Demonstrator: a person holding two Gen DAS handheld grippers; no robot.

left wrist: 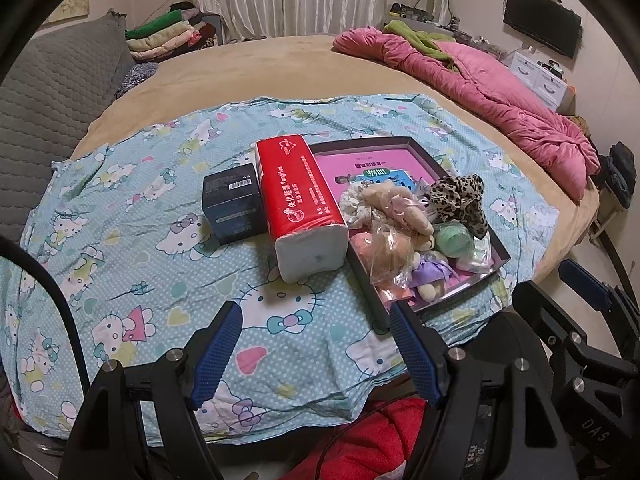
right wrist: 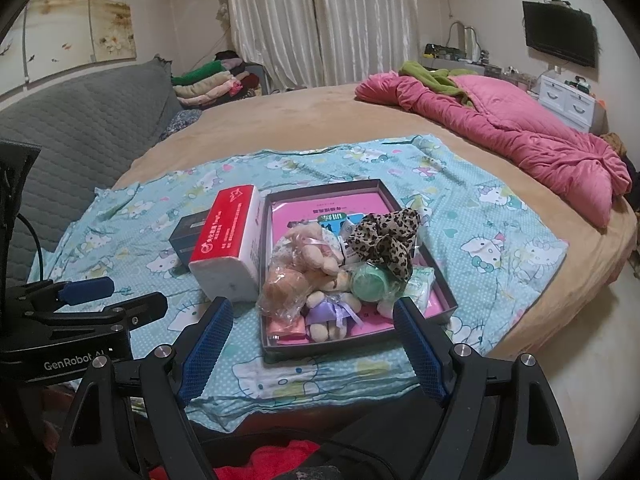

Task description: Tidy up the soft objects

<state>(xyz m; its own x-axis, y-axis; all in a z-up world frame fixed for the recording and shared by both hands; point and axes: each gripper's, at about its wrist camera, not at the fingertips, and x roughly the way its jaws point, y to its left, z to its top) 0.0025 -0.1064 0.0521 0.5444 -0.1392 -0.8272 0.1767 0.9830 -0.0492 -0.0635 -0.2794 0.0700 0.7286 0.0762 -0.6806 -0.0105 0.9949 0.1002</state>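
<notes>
Soft toys (right wrist: pixel 320 280) heaped in dark tray (right wrist: pixel 446 276) near cloth's front edge, straight ahead of right gripper (right wrist: pixel 316 344); left gripper (left wrist: pixel 316 344) offset left. Both released, empty.

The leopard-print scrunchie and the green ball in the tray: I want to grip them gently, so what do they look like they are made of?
Scrunchie: thin gathered fabric, matte, shown by its ruffled folds. Green ball: probably foam or soft plush; smooth, dull surface, but too small to tell for sure.
</notes>
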